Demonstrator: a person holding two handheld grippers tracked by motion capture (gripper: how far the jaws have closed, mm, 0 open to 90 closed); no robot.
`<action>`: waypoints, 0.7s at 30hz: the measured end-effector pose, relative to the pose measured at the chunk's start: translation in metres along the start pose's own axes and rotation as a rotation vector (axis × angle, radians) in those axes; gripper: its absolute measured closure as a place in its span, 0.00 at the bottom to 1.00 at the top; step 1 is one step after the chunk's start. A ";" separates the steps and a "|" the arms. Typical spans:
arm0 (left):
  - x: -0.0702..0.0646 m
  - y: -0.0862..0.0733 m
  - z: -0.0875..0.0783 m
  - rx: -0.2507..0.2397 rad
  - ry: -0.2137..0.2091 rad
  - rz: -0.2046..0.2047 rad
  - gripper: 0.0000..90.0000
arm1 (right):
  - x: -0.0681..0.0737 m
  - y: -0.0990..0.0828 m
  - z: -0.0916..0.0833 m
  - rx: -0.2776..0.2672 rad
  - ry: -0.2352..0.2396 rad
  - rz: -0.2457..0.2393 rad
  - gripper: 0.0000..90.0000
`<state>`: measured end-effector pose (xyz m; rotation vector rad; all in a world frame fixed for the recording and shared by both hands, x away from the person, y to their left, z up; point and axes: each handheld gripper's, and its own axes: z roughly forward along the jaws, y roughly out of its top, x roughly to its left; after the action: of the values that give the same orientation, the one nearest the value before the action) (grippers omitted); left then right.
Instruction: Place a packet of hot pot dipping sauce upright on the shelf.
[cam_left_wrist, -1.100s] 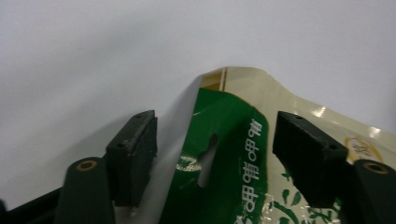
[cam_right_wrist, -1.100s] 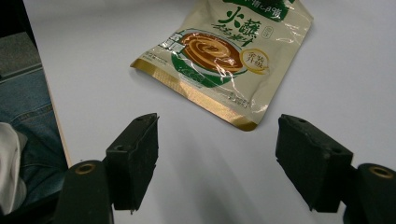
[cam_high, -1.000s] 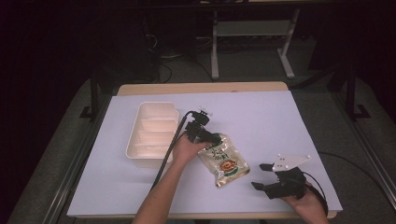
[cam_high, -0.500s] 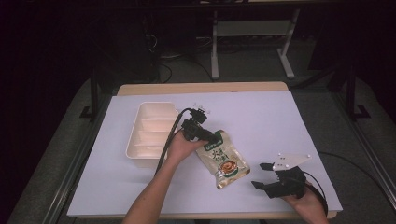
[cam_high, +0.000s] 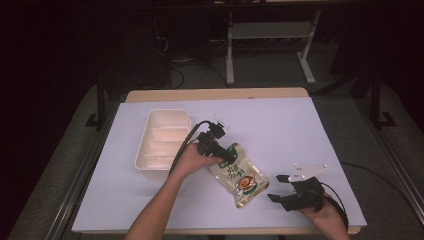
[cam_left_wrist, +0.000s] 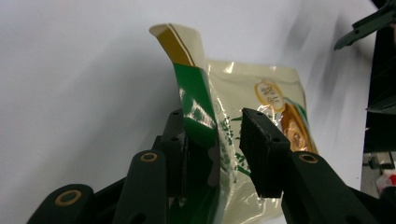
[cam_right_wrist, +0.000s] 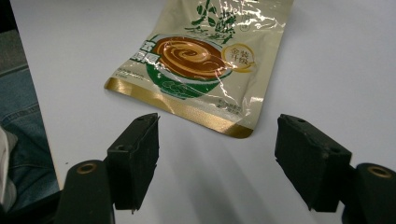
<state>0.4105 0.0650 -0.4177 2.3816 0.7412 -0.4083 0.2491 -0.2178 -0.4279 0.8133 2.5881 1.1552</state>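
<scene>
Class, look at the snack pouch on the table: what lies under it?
The snack pouch lies on the white table cover, its near corner lifted between the left gripper jaws. Anything beneath its flat part is covered.

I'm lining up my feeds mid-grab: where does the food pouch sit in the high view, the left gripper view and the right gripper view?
High view: the food pouch lies just right of centre, between the two grippers.
Left gripper view: centre, its green top edge curled up between the jaws.
Right gripper view: upper middle, flat on the sheet, beyond the open jaws.
Shared landmark: the brown bowl picture printed on the pouch.
</scene>
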 end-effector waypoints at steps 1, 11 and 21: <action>-0.001 0.000 0.002 0.011 -0.002 0.003 0.75 | 0.000 0.000 0.001 0.002 0.002 -0.003 0.34; -0.021 0.002 0.003 0.032 -0.005 0.082 0.89 | 0.002 0.003 0.018 0.049 0.007 -0.014 0.36; -0.047 0.009 -0.017 -0.006 0.005 0.184 0.89 | 0.000 0.003 0.015 0.025 -0.017 0.006 0.37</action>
<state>0.3808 0.0506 -0.3797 2.4202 0.5184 -0.3224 0.2558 -0.2068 -0.4363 0.8336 2.5926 1.1153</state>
